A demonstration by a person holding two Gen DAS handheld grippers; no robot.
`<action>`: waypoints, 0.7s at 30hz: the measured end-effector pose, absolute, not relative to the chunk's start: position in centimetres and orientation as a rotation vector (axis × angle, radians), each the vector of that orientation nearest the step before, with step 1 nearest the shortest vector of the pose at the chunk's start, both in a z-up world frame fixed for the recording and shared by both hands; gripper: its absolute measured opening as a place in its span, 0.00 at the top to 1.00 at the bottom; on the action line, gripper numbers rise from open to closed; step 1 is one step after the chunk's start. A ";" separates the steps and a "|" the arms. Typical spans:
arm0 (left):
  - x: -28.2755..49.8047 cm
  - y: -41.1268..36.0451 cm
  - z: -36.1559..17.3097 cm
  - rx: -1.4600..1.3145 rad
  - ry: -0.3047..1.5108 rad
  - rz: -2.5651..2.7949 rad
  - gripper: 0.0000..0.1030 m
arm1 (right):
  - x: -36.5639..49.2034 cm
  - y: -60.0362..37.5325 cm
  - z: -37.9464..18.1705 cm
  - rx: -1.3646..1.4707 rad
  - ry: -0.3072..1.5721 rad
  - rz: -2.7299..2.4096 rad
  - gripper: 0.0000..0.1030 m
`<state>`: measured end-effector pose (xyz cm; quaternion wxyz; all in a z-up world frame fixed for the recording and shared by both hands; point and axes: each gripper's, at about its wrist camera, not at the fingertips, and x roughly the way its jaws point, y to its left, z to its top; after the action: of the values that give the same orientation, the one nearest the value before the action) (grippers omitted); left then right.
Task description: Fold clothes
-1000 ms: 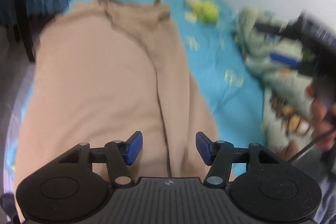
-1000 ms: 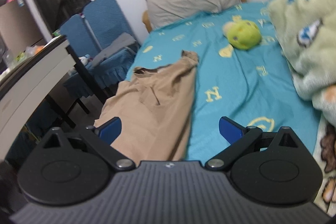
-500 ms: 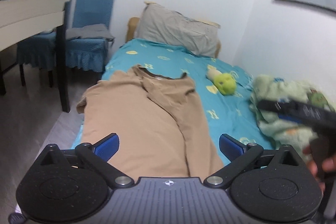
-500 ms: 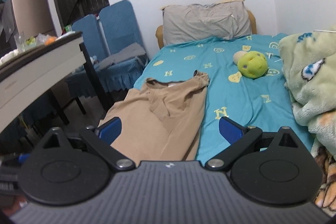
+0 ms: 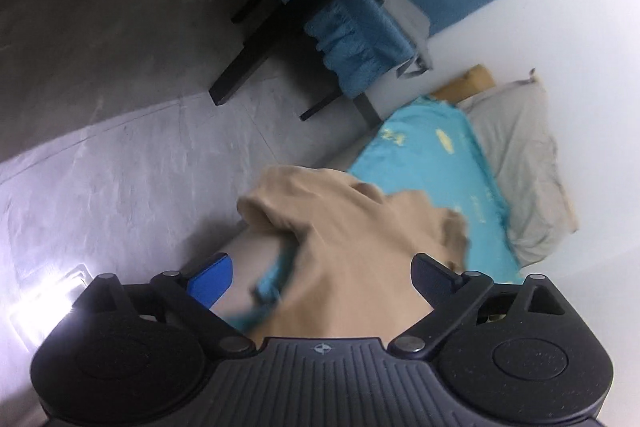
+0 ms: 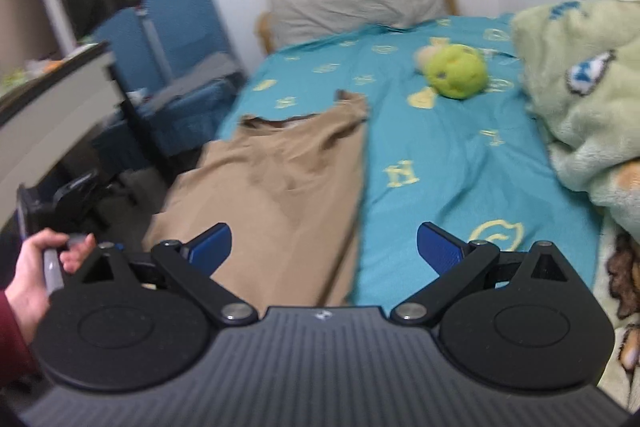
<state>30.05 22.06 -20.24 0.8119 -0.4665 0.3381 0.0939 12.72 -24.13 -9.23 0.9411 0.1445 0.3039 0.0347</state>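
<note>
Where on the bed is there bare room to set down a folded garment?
Bare sheet lies between the shirt and the blanket, below the plush. Another strip runs between shirt collar and pillow. The right edge is crowded by the blanket.

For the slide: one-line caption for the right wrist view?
Open right hand-held gripper above a tan shirt lying on the teal bed, green plush toy beyond.
</note>
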 end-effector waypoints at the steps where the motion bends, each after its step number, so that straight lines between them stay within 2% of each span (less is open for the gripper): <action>1: 31.1 22.5 -21.3 -1.017 0.725 0.207 0.06 | 13.4 -24.3 -9.5 0.309 0.630 0.057 0.02; 5: 35.4 24.1 -25.4 -1.125 0.762 0.185 0.07 | 15.1 -24.5 -10.4 0.352 0.653 0.021 0.02; 8: 37.2 24.4 -27.0 -1.137 0.753 0.172 0.12 | 16.5 -24.3 -11.7 0.366 0.707 0.022 0.02; 10: 38.5 24.6 -28.0 -1.145 0.747 0.163 0.20 | 17.5 -24.1 -12.6 0.388 0.742 0.024 0.02; 12: 39.7 24.8 -29.1 -1.154 0.742 0.154 0.46 | 18.1 -23.9 -13.0 0.393 0.760 0.027 0.02; 14: 40.9 24.9 -29.9 -1.153 0.732 0.146 0.59 | 18.7 -23.7 -13.4 0.397 0.777 0.030 0.02; 15: 41.0 24.5 -29.4 -1.113 0.715 0.144 0.70 | 19.0 -23.6 -13.6 0.399 0.786 0.031 0.02; 17: 40.6 22.3 -26.8 -0.977 0.680 0.126 0.86 | 19.1 -23.7 -13.6 0.407 0.788 0.033 0.02; 21: 39.8 18.0 -21.6 -0.707 0.607 0.092 0.90 | 18.6 -24.2 -13.0 0.430 0.767 0.038 0.03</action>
<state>39.80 17.96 -21.59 0.8925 -0.3405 0.2923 0.0443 18.63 -24.21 -13.04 0.9047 0.2083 0.3712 0.0183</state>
